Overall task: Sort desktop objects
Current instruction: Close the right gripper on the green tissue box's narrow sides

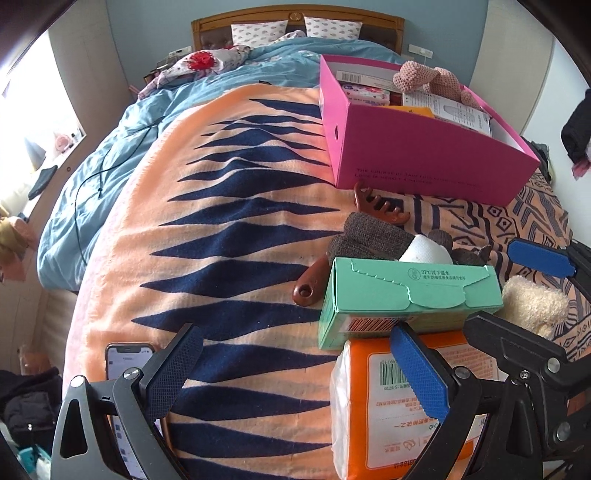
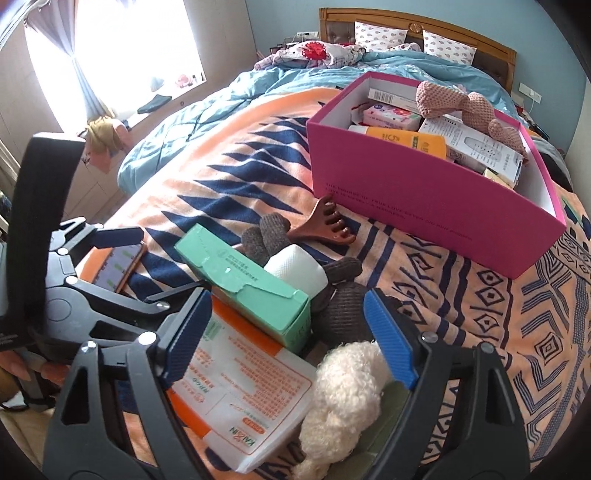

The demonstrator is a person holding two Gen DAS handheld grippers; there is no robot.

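Both grippers' jaws spread | right gripper (image 2: 290,345) over cream plush (image 2: 341,398) | bare blanket (image 1: 236,236) left of pink box (image 1: 424,162)

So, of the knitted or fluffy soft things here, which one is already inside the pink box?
The pink crocheted piece, draped over the packages in the pink box. The dark grey knit items and the cream fluffy one lie on the blanket outside.

Sunlit window (image 2: 122,48), wooden headboard (image 1: 295,22)
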